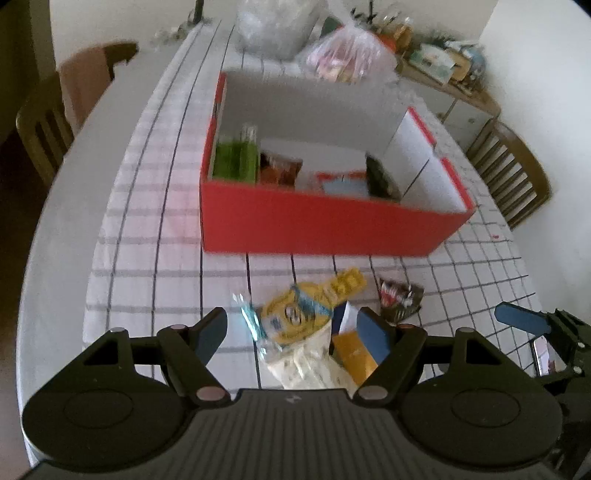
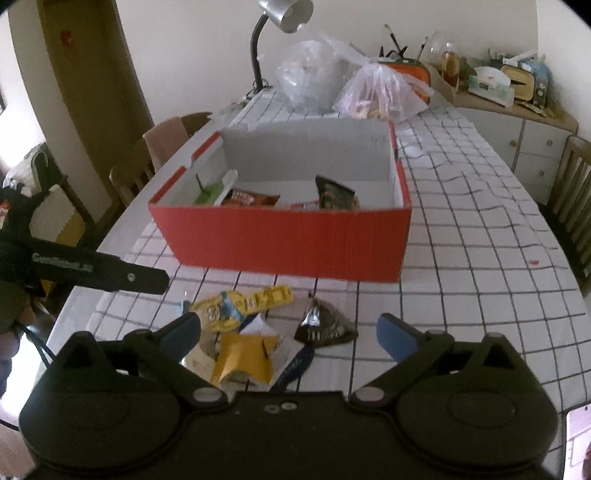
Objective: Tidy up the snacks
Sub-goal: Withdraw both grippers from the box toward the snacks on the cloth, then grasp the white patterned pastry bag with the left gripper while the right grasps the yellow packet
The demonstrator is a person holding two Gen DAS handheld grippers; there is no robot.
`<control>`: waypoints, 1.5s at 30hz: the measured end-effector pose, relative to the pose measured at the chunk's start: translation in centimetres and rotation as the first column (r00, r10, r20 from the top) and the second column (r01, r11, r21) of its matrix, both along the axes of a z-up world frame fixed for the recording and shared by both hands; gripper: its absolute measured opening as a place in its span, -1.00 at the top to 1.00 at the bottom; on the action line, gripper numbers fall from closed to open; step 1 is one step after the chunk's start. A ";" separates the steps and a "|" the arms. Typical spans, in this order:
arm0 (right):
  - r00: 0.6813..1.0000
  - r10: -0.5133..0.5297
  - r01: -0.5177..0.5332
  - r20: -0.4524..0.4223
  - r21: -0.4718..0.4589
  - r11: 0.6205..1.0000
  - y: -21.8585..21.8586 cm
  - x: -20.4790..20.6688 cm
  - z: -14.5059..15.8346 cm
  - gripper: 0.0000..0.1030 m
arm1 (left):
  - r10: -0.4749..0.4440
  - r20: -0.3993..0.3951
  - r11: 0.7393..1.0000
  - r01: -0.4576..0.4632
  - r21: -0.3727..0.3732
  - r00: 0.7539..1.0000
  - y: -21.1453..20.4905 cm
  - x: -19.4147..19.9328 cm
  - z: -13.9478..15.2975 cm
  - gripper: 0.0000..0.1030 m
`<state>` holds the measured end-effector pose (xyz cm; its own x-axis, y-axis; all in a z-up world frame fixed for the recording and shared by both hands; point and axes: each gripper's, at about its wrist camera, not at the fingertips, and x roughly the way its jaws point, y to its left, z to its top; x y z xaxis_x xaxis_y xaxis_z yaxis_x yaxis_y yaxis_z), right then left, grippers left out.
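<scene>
A red cardboard box [image 1: 317, 229] [image 2: 288, 243] stands open on the checked tablecloth, holding a green packet [image 1: 236, 160], a brown packet [image 1: 280, 168] and a dark packet [image 2: 336, 194]. In front of it lies a small pile of snacks: a yellow-blue packet [image 1: 295, 314] [image 2: 236, 304], an orange-yellow packet [image 2: 245, 360] [image 1: 354, 356], a pale packet [image 1: 310, 365] and a dark triangular packet [image 2: 325, 326] [image 1: 399, 299]. My left gripper [image 1: 291, 334] is open above the pile. My right gripper [image 2: 288, 334] is open and empty above the same pile.
Clear plastic bags [image 2: 380, 92] and a desk lamp [image 2: 284, 14] stand behind the box. Wooden chairs [image 1: 513, 173] flank the table. A sideboard [image 2: 517, 122] with clutter lies at the far right. The other gripper's finger [image 2: 110, 275] reaches in from the left.
</scene>
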<state>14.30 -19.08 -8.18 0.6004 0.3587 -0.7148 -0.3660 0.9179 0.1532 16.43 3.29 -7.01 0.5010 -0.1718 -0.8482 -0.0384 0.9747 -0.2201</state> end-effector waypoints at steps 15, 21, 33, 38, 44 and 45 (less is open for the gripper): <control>0.995 0.053 -0.058 -0.089 -0.050 0.997 1.7 -0.7 -3.7 -0.89 | 0.117 -0.210 0.983 -0.144 -0.117 0.971 -0.1 0.5 -5.6 -0.49; 0.993 0.072 -0.079 -0.094 -0.071 0.994 2.7 0.1 -4.3 -0.77 | 0.141 -0.242 0.975 -0.177 -0.136 0.960 -0.2 0.8 -6.5 -0.47; 0.992 0.085 -0.096 -0.089 -0.125 0.988 4.5 1.5 -5.8 -0.42 | 0.133 -0.263 0.970 -0.180 -0.162 0.955 -0.4 1.0 -7.2 -0.17; 0.991 0.092 -0.103 -0.094 -0.131 0.986 4.6 1.5 -6.2 -0.24 | 0.100 -0.257 0.975 -0.146 -0.167 0.961 -0.9 1.0 -7.1 0.09; 0.990 0.116 -0.126 -0.087 -0.124 0.984 4.7 1.1 -6.2 0.06 | 0.073 -0.243 0.982 -0.112 -0.150 0.967 -1.3 0.8 -6.8 0.23; 0.989 0.119 -0.129 -0.084 -0.123 0.984 4.7 1.0 -6.1 0.13 | 0.071 -0.242 0.983 -0.110 -0.150 0.968 -1.3 0.8 -6.8 0.25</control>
<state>15.31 -14.38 -14.29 0.4989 0.3295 -0.8016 -0.4699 0.8800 0.0692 17.19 2.01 -13.80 0.3113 -0.2785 -0.9086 -0.1940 0.9173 -0.3476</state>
